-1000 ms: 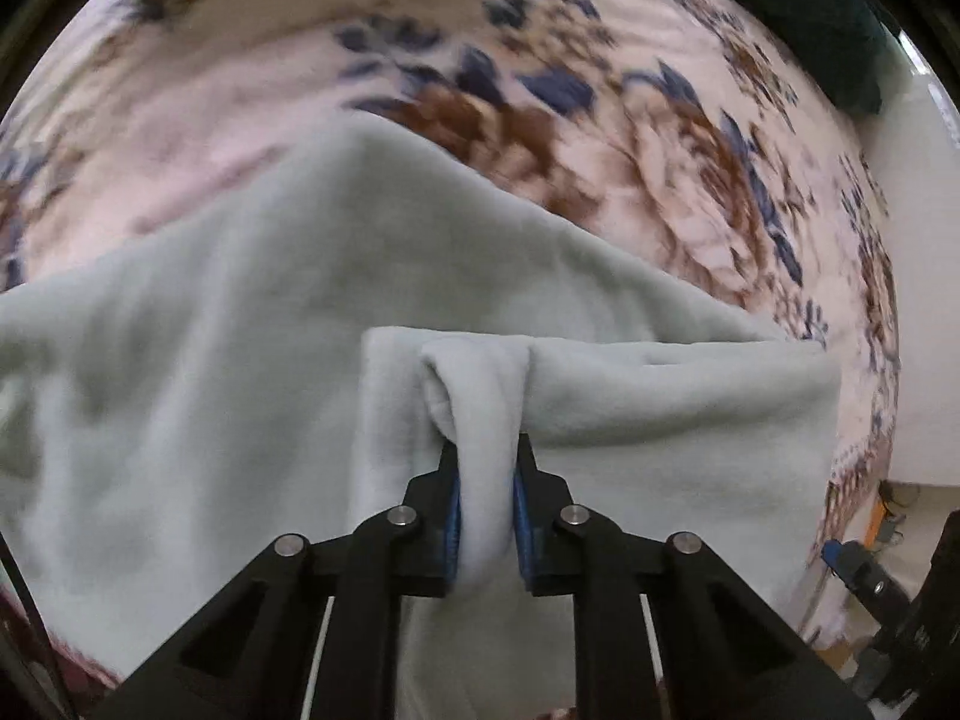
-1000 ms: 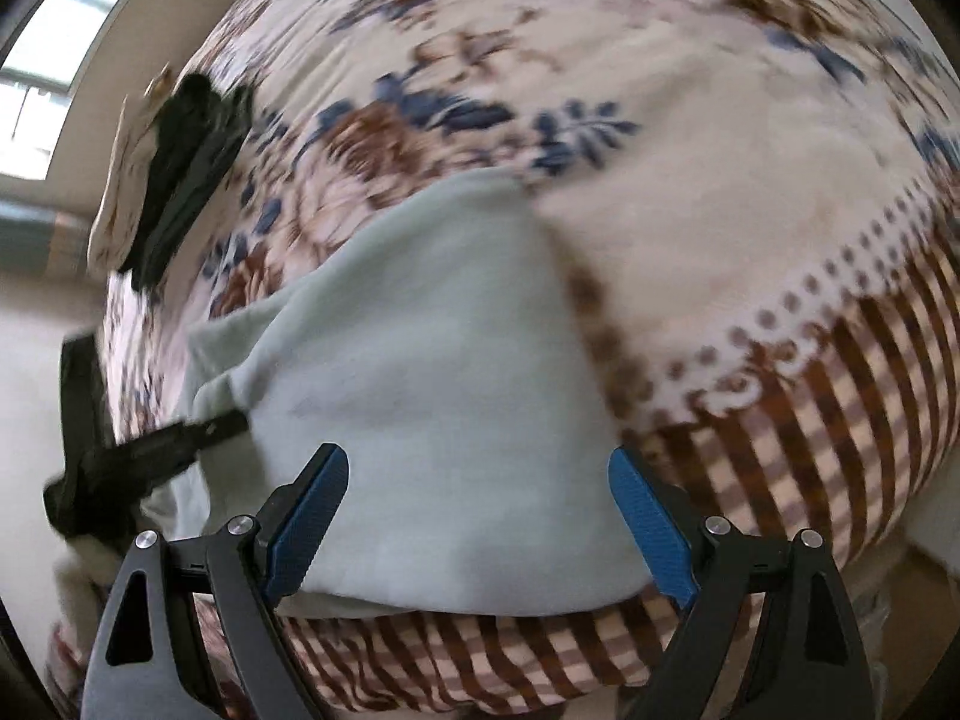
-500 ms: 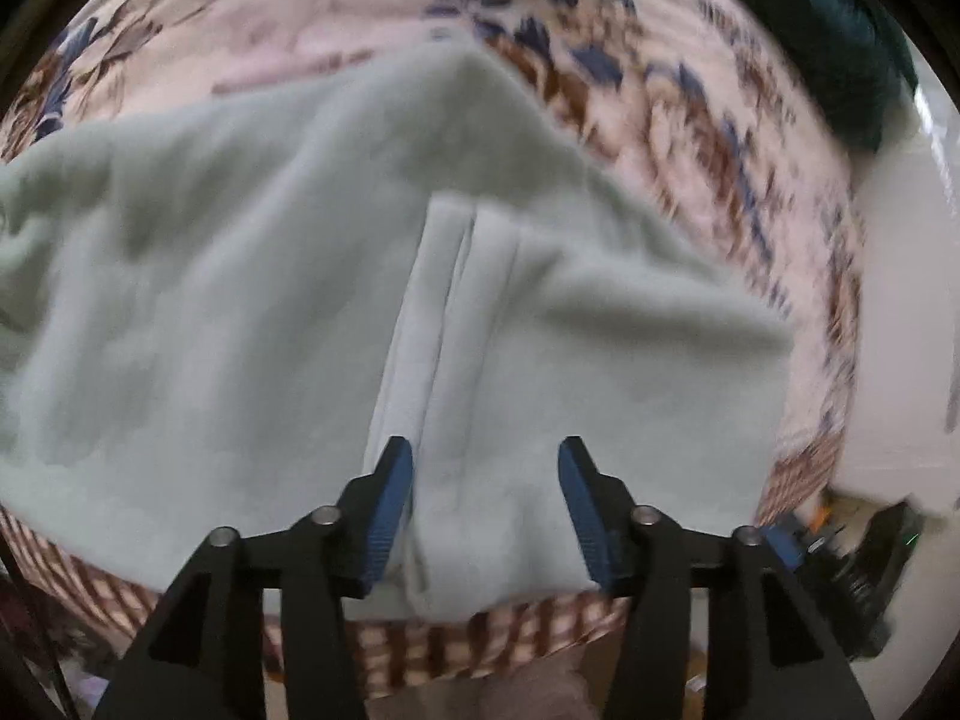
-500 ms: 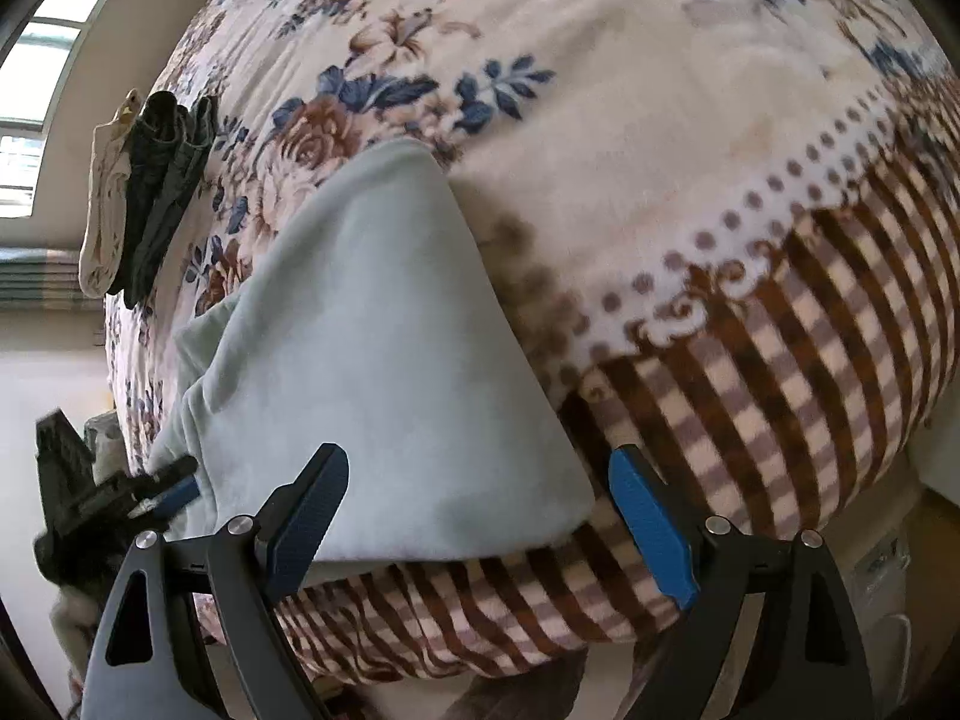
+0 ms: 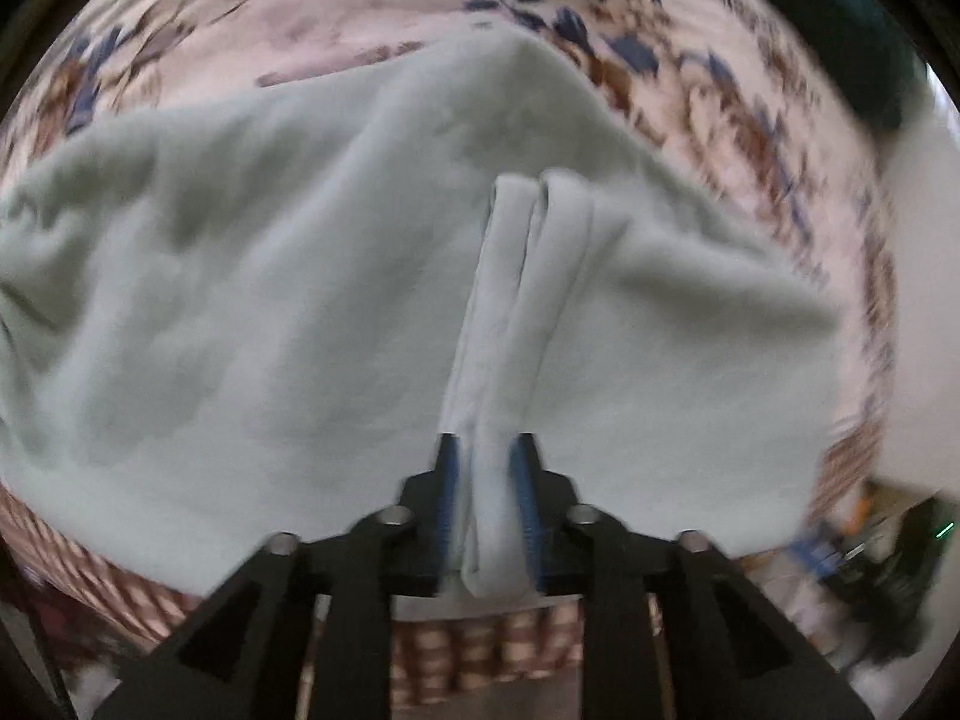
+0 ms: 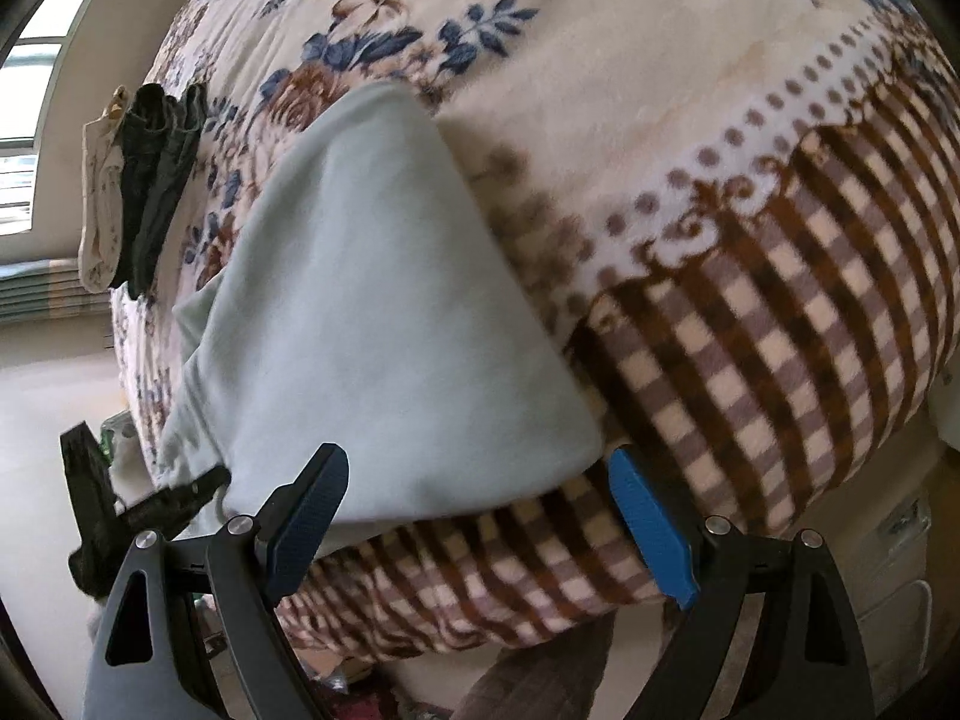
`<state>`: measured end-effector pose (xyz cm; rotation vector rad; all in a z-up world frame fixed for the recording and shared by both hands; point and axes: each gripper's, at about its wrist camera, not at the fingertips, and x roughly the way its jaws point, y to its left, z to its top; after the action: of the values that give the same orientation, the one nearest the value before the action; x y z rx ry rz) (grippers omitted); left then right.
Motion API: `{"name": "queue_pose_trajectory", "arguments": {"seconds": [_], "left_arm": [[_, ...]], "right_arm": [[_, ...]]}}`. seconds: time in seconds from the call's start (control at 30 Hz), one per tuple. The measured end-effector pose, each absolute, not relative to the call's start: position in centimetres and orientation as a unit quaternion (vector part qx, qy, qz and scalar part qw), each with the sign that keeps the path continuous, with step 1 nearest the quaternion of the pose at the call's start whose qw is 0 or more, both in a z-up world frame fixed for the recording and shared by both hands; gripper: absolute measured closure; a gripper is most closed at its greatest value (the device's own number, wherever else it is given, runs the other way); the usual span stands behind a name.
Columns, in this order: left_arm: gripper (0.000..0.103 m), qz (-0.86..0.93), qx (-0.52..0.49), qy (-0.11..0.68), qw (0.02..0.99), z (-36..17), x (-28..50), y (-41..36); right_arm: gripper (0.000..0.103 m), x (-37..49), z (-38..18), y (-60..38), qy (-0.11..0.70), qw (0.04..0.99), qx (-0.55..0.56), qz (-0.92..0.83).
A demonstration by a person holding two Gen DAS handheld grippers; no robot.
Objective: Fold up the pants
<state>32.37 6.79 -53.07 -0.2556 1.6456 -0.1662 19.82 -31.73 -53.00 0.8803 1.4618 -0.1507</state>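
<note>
Pale green pants lie folded on a floral blanket. A raised ridge of the cloth runs up from the near edge, and my left gripper is closing on its lower end; the blue pads press the fabric between them. In the right wrist view the pants reach the checkered border of the blanket. My right gripper hangs wide open over their near edge, holding nothing. The left gripper shows there at the pants' left corner.
Dark folded clothes and a pale garment lie at the bed's far left edge. A dark green heap sits at the far end. A person's leg stands below the bed's edge. Floor and a window are to the left.
My left gripper let go of the fold, drew back toward the near edge, and has closed again on a ridge of cloth. My right gripper stayed open and drew back toward the bed's edge.
</note>
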Motion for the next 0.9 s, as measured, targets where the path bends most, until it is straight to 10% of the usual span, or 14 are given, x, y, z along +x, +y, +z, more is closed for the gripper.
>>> {"name": "queue_pose_trajectory", "arguments": {"seconds": [0.1,0.3,0.47,0.9], "left_arm": [[0.051,-0.09,-0.191,0.72,0.661,-53.5,32.1,7.7],[0.051,-0.1,-0.18,0.744,0.635,-58.7,32.3,5.3],[0.092,-0.111,-0.131,0.71,0.683,-54.7,31.2,4.4],[0.092,-0.057,-0.158,0.731,0.661,-57.0,29.6,6.7]], "right_arm": [[0.012,19.4,-52.5,-31.0,0.638,0.651,0.407,-0.056],[0.012,19.2,-53.6,-27.7,0.631,0.623,0.462,-0.006],[0.012,19.0,-54.2,-26.2,0.633,0.617,0.468,-0.005],[0.012,19.2,-53.8,-29.2,0.636,0.628,0.448,-0.027]]}}
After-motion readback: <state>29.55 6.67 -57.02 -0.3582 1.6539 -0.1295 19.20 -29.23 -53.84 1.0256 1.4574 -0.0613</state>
